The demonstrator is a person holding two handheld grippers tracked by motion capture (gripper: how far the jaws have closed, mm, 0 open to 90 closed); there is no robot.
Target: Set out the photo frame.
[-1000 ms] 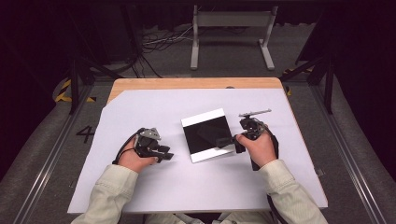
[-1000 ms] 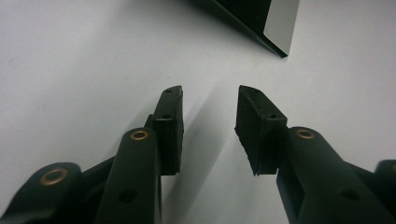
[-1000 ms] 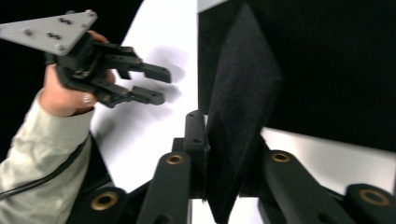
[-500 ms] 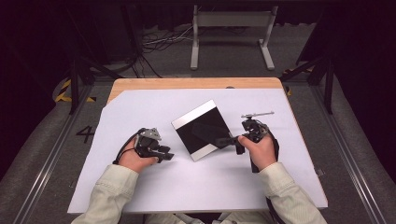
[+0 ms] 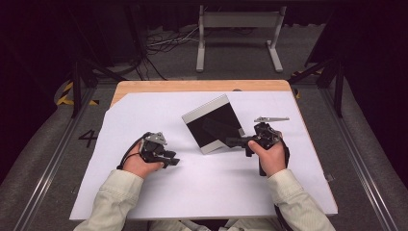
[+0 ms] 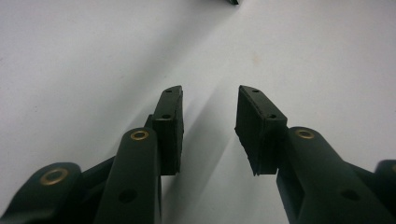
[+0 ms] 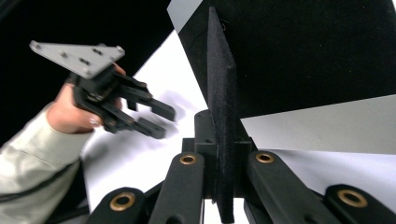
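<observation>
The right tool (image 5: 236, 141) is clamped on the near right edge of a thin black board (image 5: 212, 125), tipped up off the white worktop (image 5: 211, 187) near its centre. At about eight o'clock from the board, the left tool (image 5: 172, 161) rests with its jaws apart, holding nothing.

Wide bare table (image 5: 207, 192) offered near person; centre blocked by tilted black panel (image 5: 211, 126) (raised off table).

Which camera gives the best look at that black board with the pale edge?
The high view: the whole black board shows, tilted up off the table. The right gripper view shows its thin edge clamped in the right hand-held gripper. The left gripper view catches a dark corner.
</observation>
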